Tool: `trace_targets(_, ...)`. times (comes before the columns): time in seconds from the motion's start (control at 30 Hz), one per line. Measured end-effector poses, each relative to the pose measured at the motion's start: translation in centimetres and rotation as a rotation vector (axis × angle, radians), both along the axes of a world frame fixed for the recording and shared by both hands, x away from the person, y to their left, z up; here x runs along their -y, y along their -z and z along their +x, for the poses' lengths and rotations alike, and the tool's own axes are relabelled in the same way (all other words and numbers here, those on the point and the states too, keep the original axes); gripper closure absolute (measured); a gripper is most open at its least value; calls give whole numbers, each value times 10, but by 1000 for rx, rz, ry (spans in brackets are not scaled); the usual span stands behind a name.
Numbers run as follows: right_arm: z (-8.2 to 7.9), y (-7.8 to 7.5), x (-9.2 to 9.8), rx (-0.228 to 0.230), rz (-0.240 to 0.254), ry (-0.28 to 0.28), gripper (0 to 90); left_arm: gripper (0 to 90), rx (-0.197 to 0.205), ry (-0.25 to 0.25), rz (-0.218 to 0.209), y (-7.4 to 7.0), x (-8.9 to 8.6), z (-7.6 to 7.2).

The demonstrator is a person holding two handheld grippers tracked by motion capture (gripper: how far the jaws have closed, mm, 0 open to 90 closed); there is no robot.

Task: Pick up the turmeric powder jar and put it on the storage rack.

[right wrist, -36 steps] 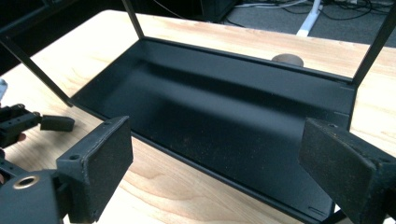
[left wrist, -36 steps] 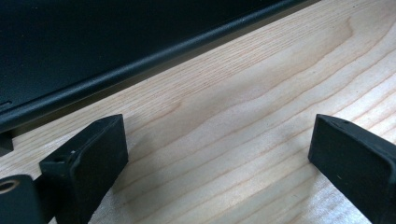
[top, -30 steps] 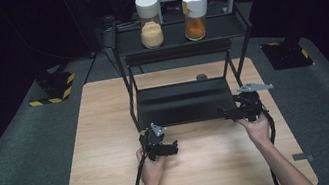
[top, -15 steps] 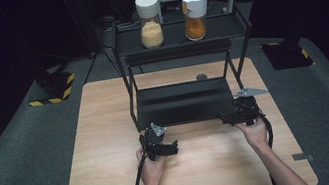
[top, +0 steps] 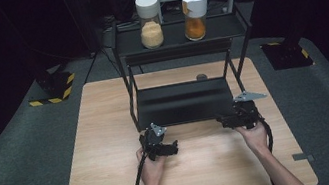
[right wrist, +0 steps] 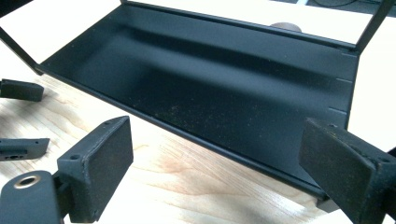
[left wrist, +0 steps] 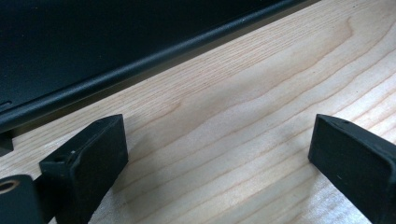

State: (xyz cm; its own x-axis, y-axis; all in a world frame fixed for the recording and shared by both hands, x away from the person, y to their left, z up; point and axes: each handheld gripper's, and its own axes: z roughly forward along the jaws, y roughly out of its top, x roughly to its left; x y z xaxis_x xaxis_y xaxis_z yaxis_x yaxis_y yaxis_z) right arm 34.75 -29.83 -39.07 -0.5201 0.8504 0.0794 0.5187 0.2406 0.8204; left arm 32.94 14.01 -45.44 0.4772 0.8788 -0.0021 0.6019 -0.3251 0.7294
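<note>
A recording lab or studio: black curtains enclose a grey carpeted floor (top: 22,162), yellow-black hazard-striped stand bases (top: 53,88) sit far left and right, and one wooden table (top: 103,133) stands centred.

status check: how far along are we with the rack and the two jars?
Nothing looks done yet: both jars stand on the rack's top shelf, and the bottom shelf is bare. In hand: nothing. The left gripper and the right gripper are open and empty, low over the table at the rack's front edge. Left: probably everything, starting with a reach for a jar.
</note>
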Motion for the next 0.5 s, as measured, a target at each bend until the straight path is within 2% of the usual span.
trace_targets(0.27, -3, 5, -2, 10, -24, 12, 97, 45, 0, 0, 0, 0, 0, 0)
trace_targets(0.37, -2, 10, -3, -9, -13, 20, 97, 45, 0, 0, 1, 0, 0, 0)
trace_targets(0.5, -2, 13, -3, -9, -17, 20, 100, 45, -1, 0, 1, 0, 0, 0)
